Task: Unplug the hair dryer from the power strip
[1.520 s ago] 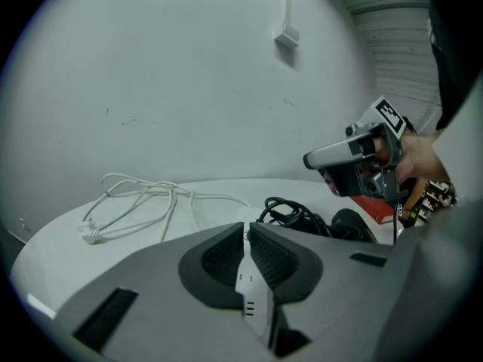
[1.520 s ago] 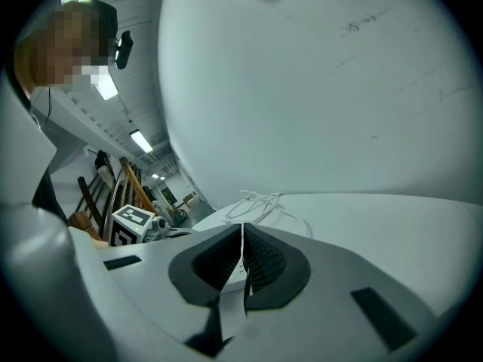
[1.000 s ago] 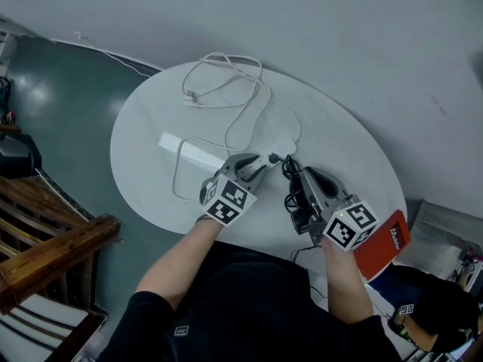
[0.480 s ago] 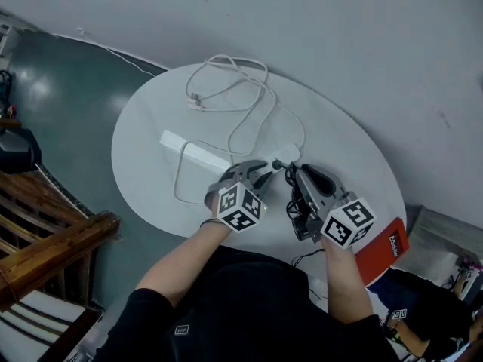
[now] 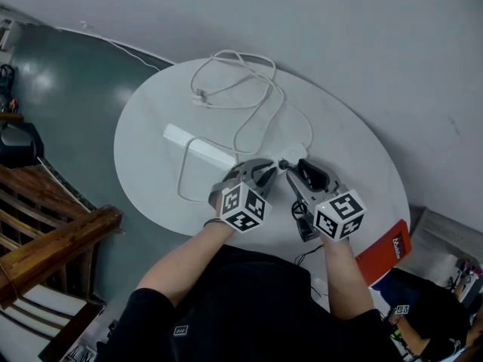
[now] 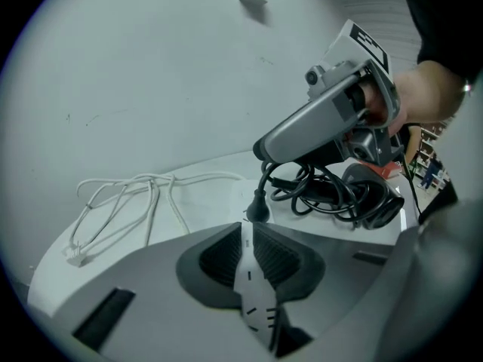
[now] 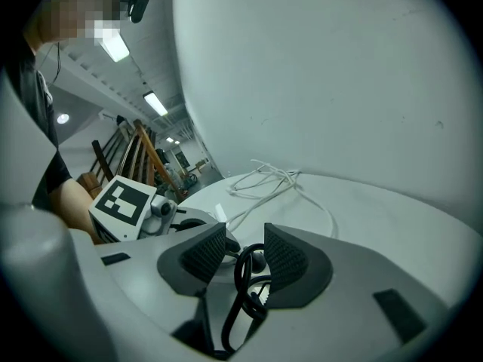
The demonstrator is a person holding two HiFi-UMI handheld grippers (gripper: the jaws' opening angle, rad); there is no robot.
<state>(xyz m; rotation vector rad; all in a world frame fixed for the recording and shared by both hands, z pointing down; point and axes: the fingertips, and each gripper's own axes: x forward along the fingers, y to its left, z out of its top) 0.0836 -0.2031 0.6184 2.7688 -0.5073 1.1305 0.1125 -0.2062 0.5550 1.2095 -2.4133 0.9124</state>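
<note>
A white power strip (image 5: 198, 148) lies across the round white table (image 5: 143, 127). My left gripper (image 5: 264, 172) is shut on the strip's near edge, a white sliver pinched between its pads (image 6: 266, 256). The black plug (image 6: 255, 208) stands in the strip just beyond those jaws. The black hair dryer (image 6: 371, 199) and its coiled cord (image 6: 317, 191) lie at the right. My right gripper (image 5: 293, 173) reaches at the plug (image 5: 284, 164). Its jaws are opening, and a loop of black cord (image 7: 243, 277) sits between the pads without being pressed.
A loose white cable (image 5: 234, 89) lies coiled on the table's far side. A red box (image 5: 389, 251) sits off the table's near right edge. Wooden furniture (image 5: 53, 240) stands on the floor at the left. A grey wall rises behind the table.
My right gripper has moved forward and down to the plug and its jaws have come apart. The left gripper stays clamped on the strip.
</note>
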